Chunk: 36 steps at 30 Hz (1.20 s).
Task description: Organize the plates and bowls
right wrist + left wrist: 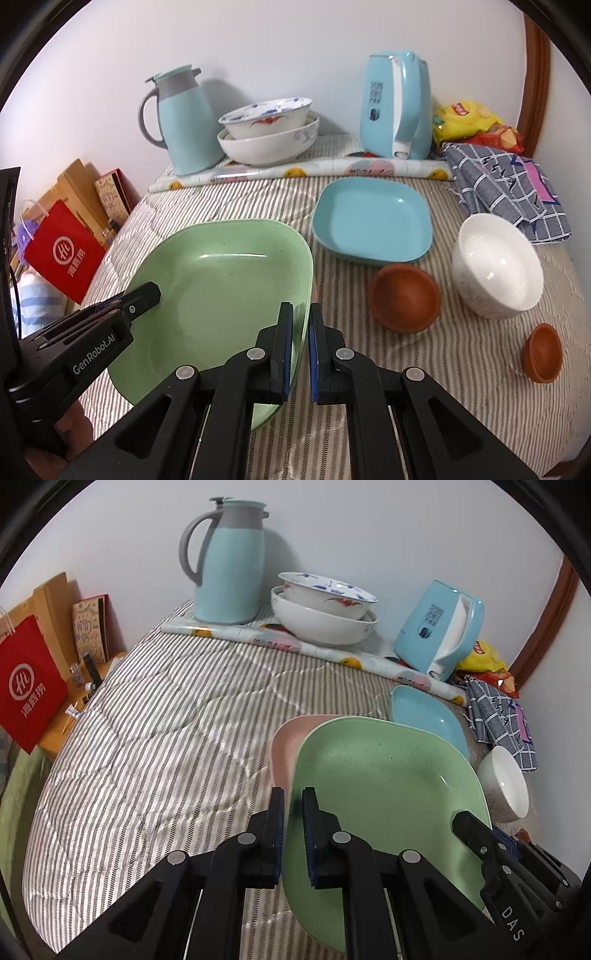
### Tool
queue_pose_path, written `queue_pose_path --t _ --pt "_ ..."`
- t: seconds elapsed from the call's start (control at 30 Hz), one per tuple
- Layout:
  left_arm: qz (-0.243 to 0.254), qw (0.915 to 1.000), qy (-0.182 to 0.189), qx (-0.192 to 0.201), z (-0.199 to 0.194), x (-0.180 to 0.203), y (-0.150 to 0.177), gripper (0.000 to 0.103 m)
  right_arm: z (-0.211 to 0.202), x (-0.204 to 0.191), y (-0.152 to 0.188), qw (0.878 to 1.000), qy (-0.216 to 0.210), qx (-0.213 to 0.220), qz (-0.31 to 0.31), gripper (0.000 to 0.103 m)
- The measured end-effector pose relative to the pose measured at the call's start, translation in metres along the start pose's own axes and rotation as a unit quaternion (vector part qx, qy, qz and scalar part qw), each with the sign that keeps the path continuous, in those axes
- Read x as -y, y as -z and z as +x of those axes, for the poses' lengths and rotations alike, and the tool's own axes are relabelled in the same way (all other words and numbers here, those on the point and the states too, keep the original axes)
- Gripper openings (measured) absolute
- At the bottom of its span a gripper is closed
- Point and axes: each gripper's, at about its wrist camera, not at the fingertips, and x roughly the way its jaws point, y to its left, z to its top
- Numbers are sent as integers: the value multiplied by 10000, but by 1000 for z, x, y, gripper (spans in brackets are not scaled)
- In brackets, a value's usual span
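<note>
A green plate (384, 797) (221, 288) is held over the striped cloth by both grippers. My left gripper (293, 834) is shut on its left rim. My right gripper (301, 354) is shut on its right rim and also shows in the left wrist view (491, 845). A pink plate (286, 738) lies under the green one. A blue plate (371, 223) (428, 716) lies beyond. A white bowl (498, 266) (506, 782), a large brown bowl (404, 297) and a small brown bowl (543, 352) sit to the right. Stacked white bowls (323, 607) (267, 131) stand at the back.
A teal jug (229, 561) (183, 122) and a blue kettle (399, 105) (439, 627) stand at the back wall. A checked cloth (509, 188) and snack bags (472, 123) lie at the back right. A red paper bag (27, 686) (64, 251) stands off the left edge.
</note>
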Motion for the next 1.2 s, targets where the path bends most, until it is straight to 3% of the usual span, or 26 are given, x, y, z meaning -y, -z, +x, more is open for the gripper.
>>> queue_pose_path --t 1.2 --pt "-318 9991 80 -267 64 -23 -10 10 75 -18 -24 9974 130 -356 -614 8"
